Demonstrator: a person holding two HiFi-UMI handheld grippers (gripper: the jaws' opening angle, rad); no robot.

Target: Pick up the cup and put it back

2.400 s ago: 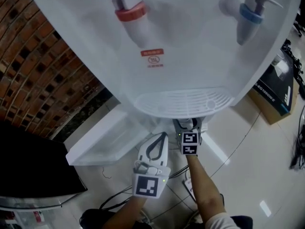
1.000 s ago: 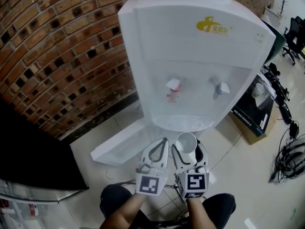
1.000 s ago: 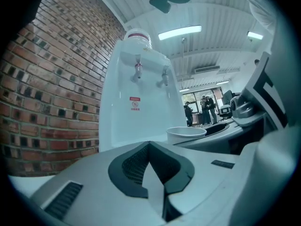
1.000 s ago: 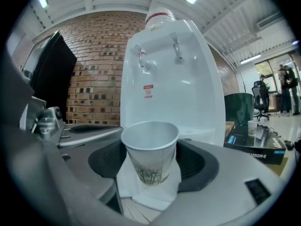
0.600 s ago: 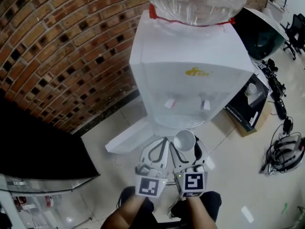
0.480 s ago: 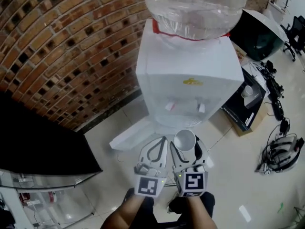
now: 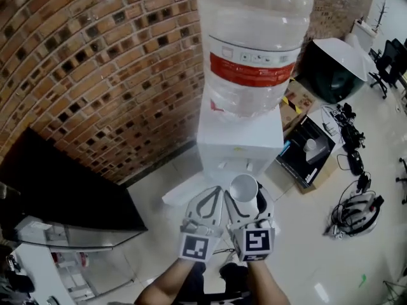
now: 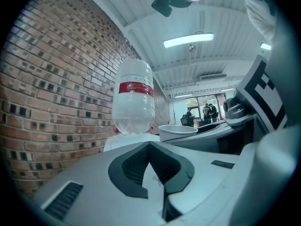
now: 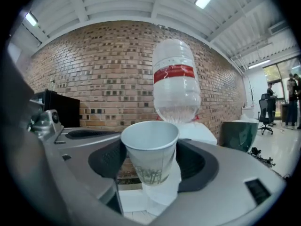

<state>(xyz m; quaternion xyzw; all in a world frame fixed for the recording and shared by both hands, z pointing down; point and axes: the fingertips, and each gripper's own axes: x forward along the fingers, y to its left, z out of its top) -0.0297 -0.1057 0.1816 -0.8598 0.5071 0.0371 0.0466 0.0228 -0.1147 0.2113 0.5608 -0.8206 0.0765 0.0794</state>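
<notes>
A white paper cup [image 7: 243, 191] with a faint green print stands upright between the jaws of my right gripper [image 7: 245, 197], which is shut on its sides. In the right gripper view the cup [image 9: 150, 153] fills the gap in my right gripper [image 9: 151, 167], its open mouth up. Just to the left, my left gripper [image 7: 211, 199] is shut with nothing in it. In the left gripper view its jaws meet at the tip of my left gripper [image 8: 149, 145], and the cup's rim [image 8: 177, 131] shows at right. Both hang in front of the white water dispenser [image 7: 240, 143], well above the floor.
A large clear water bottle [image 7: 254, 40] with a red band sits on the dispenser, against a brick wall [image 7: 95, 62]. A black cabinet [image 7: 63, 196] stands left. A white panel [image 7: 181, 194] lies on the floor. A cardboard box [image 7: 306, 154], a dark bin [image 7: 331, 72] and cables [image 7: 356, 211] are right.
Both grippers have risen together with the cup held in the right one. The dispenser's taps and drip tray have dropped out of sight and the bottle now fills the upper view.
</notes>
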